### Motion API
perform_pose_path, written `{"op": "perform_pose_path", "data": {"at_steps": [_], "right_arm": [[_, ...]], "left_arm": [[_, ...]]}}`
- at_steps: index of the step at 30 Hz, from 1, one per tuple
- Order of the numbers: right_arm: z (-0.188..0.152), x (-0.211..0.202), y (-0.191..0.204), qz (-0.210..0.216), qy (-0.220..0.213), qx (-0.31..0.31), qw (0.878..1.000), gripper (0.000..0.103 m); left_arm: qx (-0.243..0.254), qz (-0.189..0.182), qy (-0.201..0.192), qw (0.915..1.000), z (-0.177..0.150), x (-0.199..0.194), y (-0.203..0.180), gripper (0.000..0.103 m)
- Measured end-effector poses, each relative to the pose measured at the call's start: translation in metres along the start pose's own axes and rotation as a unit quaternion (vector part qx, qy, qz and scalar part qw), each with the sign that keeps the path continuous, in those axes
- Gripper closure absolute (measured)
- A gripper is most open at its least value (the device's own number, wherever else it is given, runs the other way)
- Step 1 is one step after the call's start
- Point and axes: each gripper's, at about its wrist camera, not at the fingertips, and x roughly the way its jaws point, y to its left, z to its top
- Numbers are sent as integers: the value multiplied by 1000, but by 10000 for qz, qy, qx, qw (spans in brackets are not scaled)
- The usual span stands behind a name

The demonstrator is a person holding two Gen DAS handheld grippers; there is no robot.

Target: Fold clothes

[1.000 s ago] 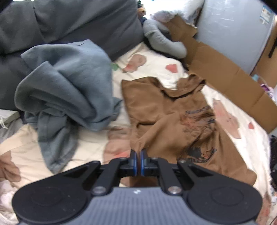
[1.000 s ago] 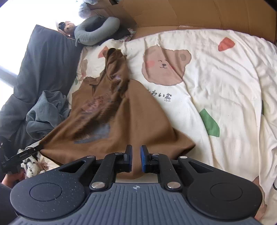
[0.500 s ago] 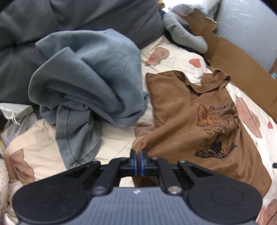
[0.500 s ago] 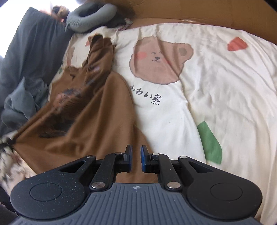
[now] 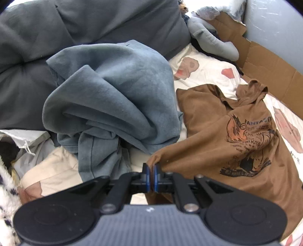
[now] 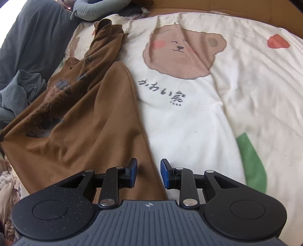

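**Brown T-shirt pinched on one corner**

Our left gripper (image 5: 151,175) is clamped on a corner of the brown printed T-shirt (image 5: 236,136), which spreads ahead and right of it over the bear-print sheet (image 6: 198,117). Our right gripper (image 6: 148,173) has just been opening; the shirt's edge lies beneath its parted pads, ungripped.

Brown printed T-shirt (image 5: 236,132) lies spread on bedsheet (image 6: 189,123).

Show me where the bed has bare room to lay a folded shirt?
The widest bare patch is the bear-print sheet, between the brown shirt and the cardboard. It is crowded on the shirt's other side: the blue-grey clothes are heaped against the dark grey duvet, leaving only slivers of sheet.
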Motion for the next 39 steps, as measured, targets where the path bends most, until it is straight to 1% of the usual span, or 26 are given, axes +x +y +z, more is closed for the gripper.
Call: {"op": "perform_pose_path", "data": {"at_steps": [8, 9, 18, 20, 21, 22, 24, 31, 35, 39], "right_arm": [[6, 19, 7, -149, 210, -201, 9995, 73], [6, 21, 7, -158, 216, -217, 9994, 72], [7, 25, 10, -125, 169, -314, 9993, 71], [8, 25, 11, -124, 192, -381, 9990, 79], [9, 25, 13, -123, 207, -419, 9988, 86], [10, 26, 14, -95, 231, -437, 9987, 96], [11, 24, 13, -26, 255, -353, 9990, 100], [14, 9, 10, -42, 117, -272, 9996, 101], [16, -11, -4, -170, -167, 187, 9995, 101], [15, -23, -12, -299, -291, 267, 9988, 102]], "left_arm": [[-38, -63, 84, 9999, -5, 10, 6, 98], [-42, -69, 111, 9999, -6, 12, 6, 98], [27, -89, 222, 9997, -7, 19, 4, 98], [38, -84, 235, 9997, -8, 20, 4, 98], [34, -83, 239, 9997, -9, 19, 3, 98], [31, -80, 245, 9997, -10, 19, 2, 98], [15, -74, 256, 9996, -10, 19, 1, 98], [-18, -65, 272, 9996, -11, 18, -3, 98], [-114, -96, 278, 9995, -12, 19, -8, 98], [-189, -168, 290, 9993, -13, 20, -18, 98]]}}
